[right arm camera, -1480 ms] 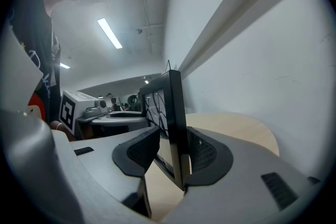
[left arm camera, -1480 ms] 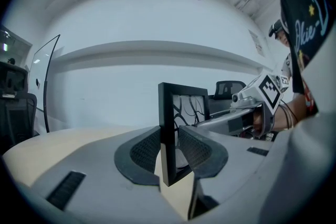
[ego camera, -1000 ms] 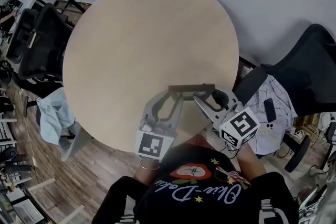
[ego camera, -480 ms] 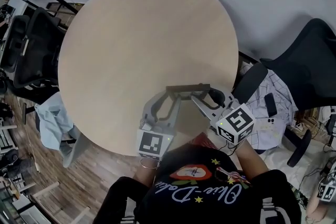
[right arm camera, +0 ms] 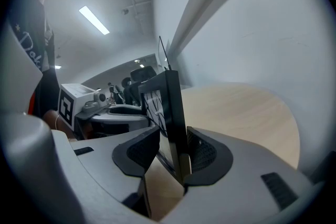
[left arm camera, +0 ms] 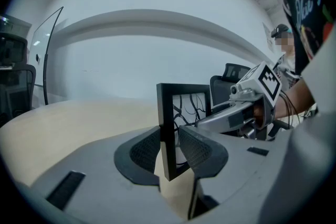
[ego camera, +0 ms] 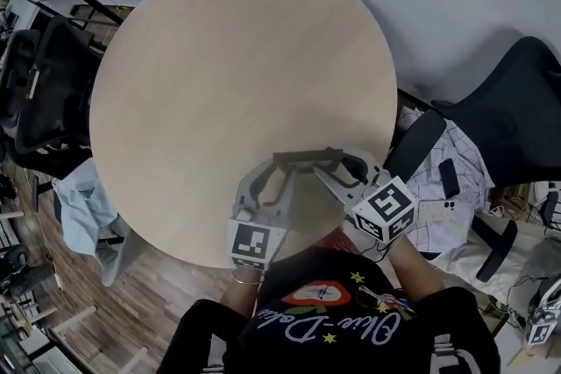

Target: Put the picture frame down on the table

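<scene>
A small black picture frame (ego camera: 307, 160) with a black-and-white print stands upright over the near edge of the round wooden table (ego camera: 237, 57), held at both ends. My left gripper (ego camera: 279, 169) is shut on its left end; in the left gripper view the frame (left arm camera: 185, 113) sits between the dark pads (left arm camera: 146, 150). My right gripper (ego camera: 336, 168) is shut on the right end, where the frame (right arm camera: 167, 107) rises between the jaws. I cannot tell whether the frame's bottom edge touches the table.
Black office chairs stand at the left (ego camera: 39, 88) and right (ego camera: 513, 114) of the table. A light blue cloth (ego camera: 83, 206) hangs at the lower left. A phone (ego camera: 447, 179) lies on a patterned cloth at the right. The person's torso is at the near edge.
Both grippers and the frame have sunk toward the table top, a little nearer the person. The grips look unchanged.
</scene>
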The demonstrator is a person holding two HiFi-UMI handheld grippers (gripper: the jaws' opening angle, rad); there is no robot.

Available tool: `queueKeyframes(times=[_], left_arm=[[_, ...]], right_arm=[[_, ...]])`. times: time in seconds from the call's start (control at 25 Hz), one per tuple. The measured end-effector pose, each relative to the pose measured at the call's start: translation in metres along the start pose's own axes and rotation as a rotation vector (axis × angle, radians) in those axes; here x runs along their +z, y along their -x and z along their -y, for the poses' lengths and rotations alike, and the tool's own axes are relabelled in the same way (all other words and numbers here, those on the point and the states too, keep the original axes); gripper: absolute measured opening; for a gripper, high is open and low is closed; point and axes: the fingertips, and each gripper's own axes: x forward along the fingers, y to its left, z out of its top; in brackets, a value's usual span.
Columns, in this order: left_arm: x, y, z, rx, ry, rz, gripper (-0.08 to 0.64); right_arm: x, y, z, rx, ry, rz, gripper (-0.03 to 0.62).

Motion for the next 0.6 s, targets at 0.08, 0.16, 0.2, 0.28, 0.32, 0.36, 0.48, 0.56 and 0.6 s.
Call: queueKeyframes(times=[0.08, 0.16, 0.2, 0.28, 0.32, 0.36, 0.48, 0.56, 0.6], left_arm=[[-0.004, -0.002, -0.001, -0.003, 0.000, -0.007, 0.094], [-0.006, -0.003, -0.003, -0.003, 0.003, -0.014, 0.094], [-0.008, -0.003, -0.003, -0.003, 0.005, -0.018, 0.095], [-0.012, -0.004, -0.004, -0.003, 0.013, -0.026, 0.095], [-0.014, -0.004, -0.004, -0.002, 0.017, -0.031, 0.095], [-0.016, -0.005, -0.005, -0.002, 0.019, -0.035, 0.095], [-0.020, -0.007, -0.004, -0.009, 0.025, -0.047, 0.094], [-0.022, -0.009, -0.005, -0.017, 0.024, -0.056, 0.094], [-0.023, -0.010, -0.006, -0.019, 0.021, -0.060, 0.094]], right_arm=[[-0.003, -0.002, 0.001, 0.000, -0.001, -0.011, 0.130], [-0.006, -0.005, 0.002, 0.000, -0.002, -0.020, 0.130], [-0.007, -0.006, 0.002, 0.000, -0.004, -0.025, 0.130], [-0.010, -0.008, 0.002, -0.001, -0.009, -0.036, 0.133], [-0.012, -0.008, 0.003, -0.001, -0.011, -0.041, 0.135], [-0.013, -0.009, 0.004, 0.000, -0.012, -0.046, 0.135], [-0.017, -0.010, 0.006, 0.001, -0.013, -0.057, 0.135], [-0.019, -0.011, 0.008, 0.000, -0.019, -0.061, 0.140], [-0.020, -0.012, 0.009, 0.001, -0.024, -0.064, 0.141]])
